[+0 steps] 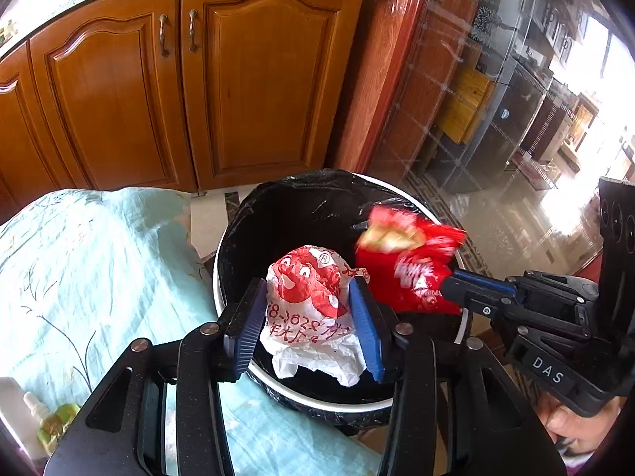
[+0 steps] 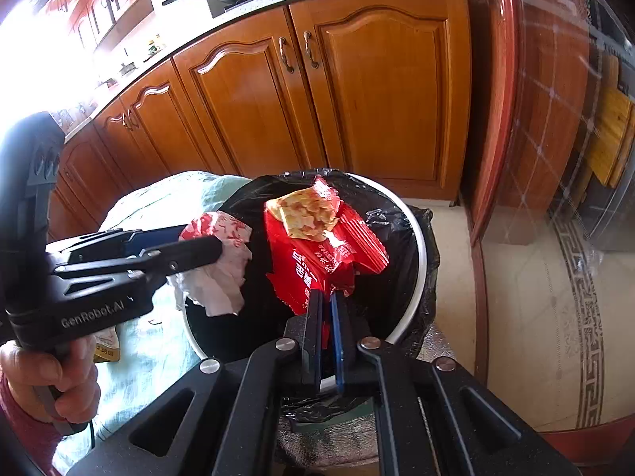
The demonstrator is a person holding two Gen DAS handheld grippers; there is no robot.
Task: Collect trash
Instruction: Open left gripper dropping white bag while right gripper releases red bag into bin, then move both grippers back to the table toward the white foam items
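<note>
A round white trash bin (image 1: 222,309) lined with a black bag stands beside the table; it also shows in the right wrist view (image 2: 416,246). My left gripper (image 1: 313,309) is shut on a crumpled white-and-red paper wrapper (image 1: 313,289) and holds it over the bin's near rim; the wrapper also shows in the right wrist view (image 2: 222,254). My right gripper (image 2: 326,301) is shut on a red snack packet (image 2: 317,238) and holds it above the bin's opening; the packet also shows in the left wrist view (image 1: 412,265), blurred.
A table with a light blue floral cloth (image 1: 87,277) lies left of the bin. A small bottle and green packet (image 1: 51,424) lie at its near edge. Wooden kitchen cabinets (image 1: 198,91) stand behind. A glass tabletop (image 2: 555,158) is at the right. A yellow packet (image 2: 106,347) lies on the cloth.
</note>
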